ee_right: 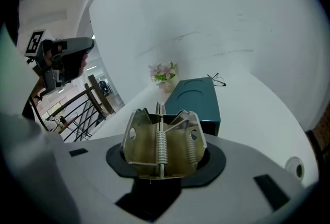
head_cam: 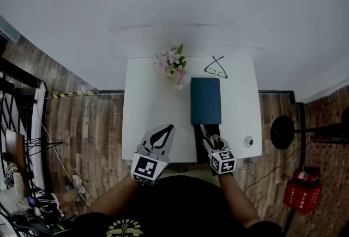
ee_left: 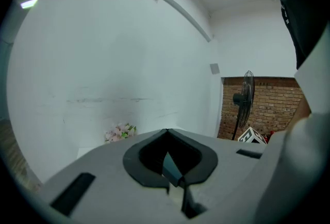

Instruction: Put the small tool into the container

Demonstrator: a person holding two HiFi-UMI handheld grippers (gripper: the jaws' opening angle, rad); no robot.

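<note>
While right claw (head_cam: 204, 132) grips small metal spring-clip tool (ee_right: 161, 140), carry step on, I'd say. Dark teal rectangular container (head_cam: 205, 100) at 12 o'clock on white surface (head_cam: 147, 105). Left claw (head_cam: 170, 128) pinched together, empty. Next: move forward, let go over container.

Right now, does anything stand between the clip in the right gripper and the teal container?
Nothing lies between them. The metal clip, clamped in the right gripper, hangs just short of the near end of the teal container. The container's top looks closed, though.

Head view looks steeply down on the white table (head_cam: 152, 105); both gripper views look low across it, sharing the flowers (ee_left: 119, 132).
</note>
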